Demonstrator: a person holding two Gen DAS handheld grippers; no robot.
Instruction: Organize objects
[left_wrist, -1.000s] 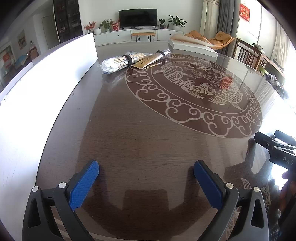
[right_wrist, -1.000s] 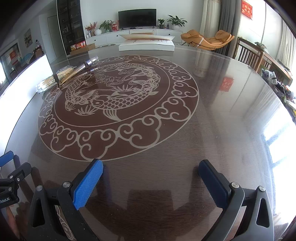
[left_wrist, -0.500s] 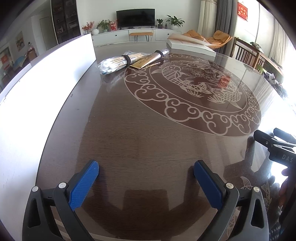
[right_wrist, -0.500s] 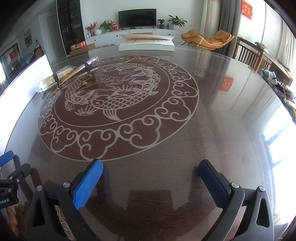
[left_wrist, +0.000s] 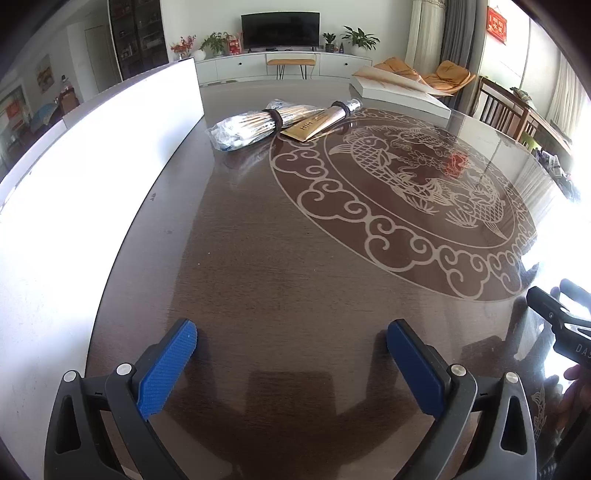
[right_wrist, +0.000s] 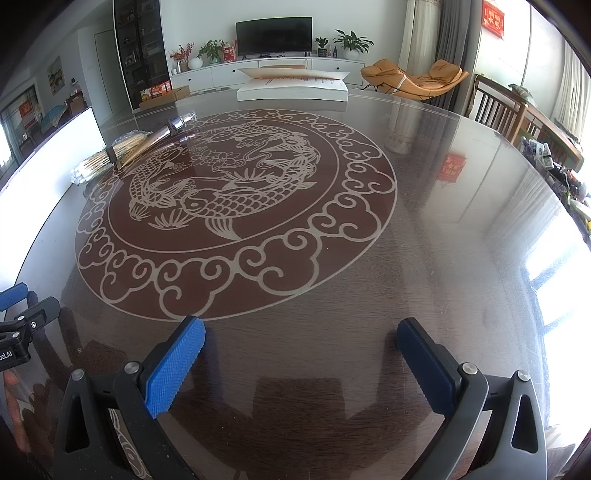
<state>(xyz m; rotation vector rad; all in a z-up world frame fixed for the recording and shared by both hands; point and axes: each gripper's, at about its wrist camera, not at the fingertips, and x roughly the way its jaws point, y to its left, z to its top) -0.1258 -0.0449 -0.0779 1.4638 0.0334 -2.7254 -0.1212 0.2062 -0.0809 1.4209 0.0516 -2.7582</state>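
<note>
Living room setting: dark glossy round worktop (left_wrist: 280, 258) inlaid with a pale carp-and-cloud medallion (right_wrist: 236, 206); television (right_wrist: 274, 37) on a white cabinet along the far wall, orange lounge chair (right_wrist: 413, 79) to its right.

Left claw (left_wrist: 291, 343): blue pads spread wide, nothing between them, hovering low over bare wood at the near left part of the worktop. White upright panel (left_wrist: 92, 155) runs along the worktop's left edge, beside this claw.

Right claw (right_wrist: 301, 343): blue pads likewise wide apart, holding nothing, positioned just short of the medallion's near rim. Each claw shows at the edge of the other's view.

Task items, far left of the worktop, well away from both claws:
- bundle of bamboo skewers in clear plastic wrap (left_wrist: 255, 123), banded with a dark tie around its middle, lying flat just outside the medallion's edge.
- gold-and-silver packet (left_wrist: 325, 118) touching the bundle's right side, also banded, its far end lying over the cloud border.

White flat box (right_wrist: 291, 90) with a sheet lying over it sits at the worktop's far edge, apart from the bundle and packet.
</note>
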